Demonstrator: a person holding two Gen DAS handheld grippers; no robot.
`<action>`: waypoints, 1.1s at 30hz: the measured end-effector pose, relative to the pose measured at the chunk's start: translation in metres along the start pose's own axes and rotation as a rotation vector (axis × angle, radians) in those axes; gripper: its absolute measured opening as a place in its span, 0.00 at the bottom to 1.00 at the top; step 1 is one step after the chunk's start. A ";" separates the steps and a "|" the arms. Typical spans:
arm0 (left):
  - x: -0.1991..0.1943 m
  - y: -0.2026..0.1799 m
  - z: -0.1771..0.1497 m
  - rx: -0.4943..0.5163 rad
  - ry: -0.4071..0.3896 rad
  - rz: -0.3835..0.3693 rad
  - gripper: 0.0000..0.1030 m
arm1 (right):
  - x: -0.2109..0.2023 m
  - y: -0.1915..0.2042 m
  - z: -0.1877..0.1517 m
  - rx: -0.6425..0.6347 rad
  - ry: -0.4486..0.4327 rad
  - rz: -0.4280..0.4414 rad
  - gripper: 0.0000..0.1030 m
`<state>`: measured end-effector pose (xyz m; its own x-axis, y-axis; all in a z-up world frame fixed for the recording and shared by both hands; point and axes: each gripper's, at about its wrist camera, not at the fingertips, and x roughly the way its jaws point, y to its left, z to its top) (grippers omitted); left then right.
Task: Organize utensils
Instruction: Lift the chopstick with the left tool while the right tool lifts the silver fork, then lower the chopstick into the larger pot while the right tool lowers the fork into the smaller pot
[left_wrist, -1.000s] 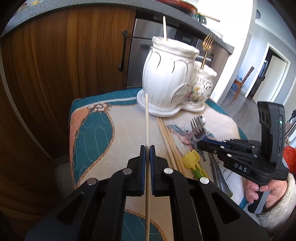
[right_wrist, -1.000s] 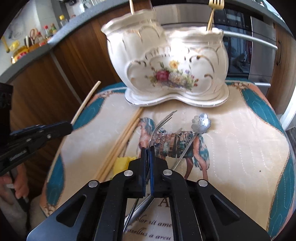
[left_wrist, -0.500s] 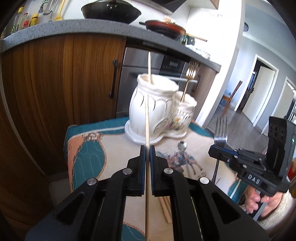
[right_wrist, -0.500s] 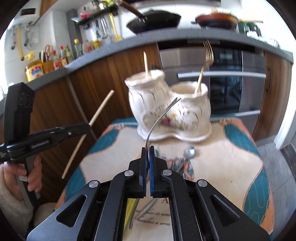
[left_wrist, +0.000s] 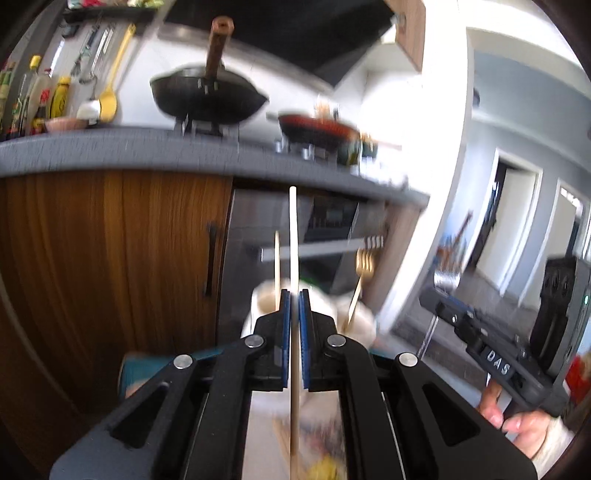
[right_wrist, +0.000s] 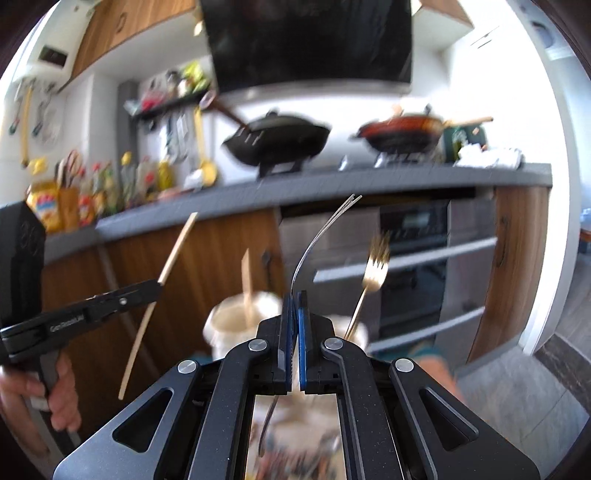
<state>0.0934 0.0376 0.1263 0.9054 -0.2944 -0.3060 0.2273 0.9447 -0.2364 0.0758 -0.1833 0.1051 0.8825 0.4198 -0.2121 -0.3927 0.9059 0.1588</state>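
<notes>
Nearest, left tongs (left_wrist: 291, 295) clamped on a wooden chopstick (left_wrist: 293, 236); right tongs (right_wrist: 295, 299) clamped on a steel fork (right_wrist: 317, 236) — both lifted clear, above the white holder (right_wrist: 236, 314). Holder already has one chopstick and a gold fork (right_wrist: 375, 266); more utensils lie blurred below. Lettering "DAS" readable on the far tongs body.

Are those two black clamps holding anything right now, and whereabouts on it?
Yes. The left gripper pinches a wooden chopstick around mid-length. The right gripper pinches a silver fork by its handle, tines up.
</notes>
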 end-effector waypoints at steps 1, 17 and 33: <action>0.007 0.001 0.010 -0.012 -0.030 -0.006 0.04 | 0.006 -0.005 0.008 0.008 -0.022 -0.017 0.03; 0.083 0.008 0.018 -0.013 -0.201 0.055 0.04 | 0.060 -0.031 -0.002 0.028 -0.103 -0.138 0.03; 0.059 0.014 -0.016 0.016 -0.006 0.111 0.04 | 0.060 -0.031 -0.035 -0.007 0.043 -0.113 0.03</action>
<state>0.1440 0.0308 0.0906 0.9275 -0.1874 -0.3235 0.1317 0.9736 -0.1864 0.1321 -0.1842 0.0539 0.9093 0.3171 -0.2694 -0.2935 0.9477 0.1252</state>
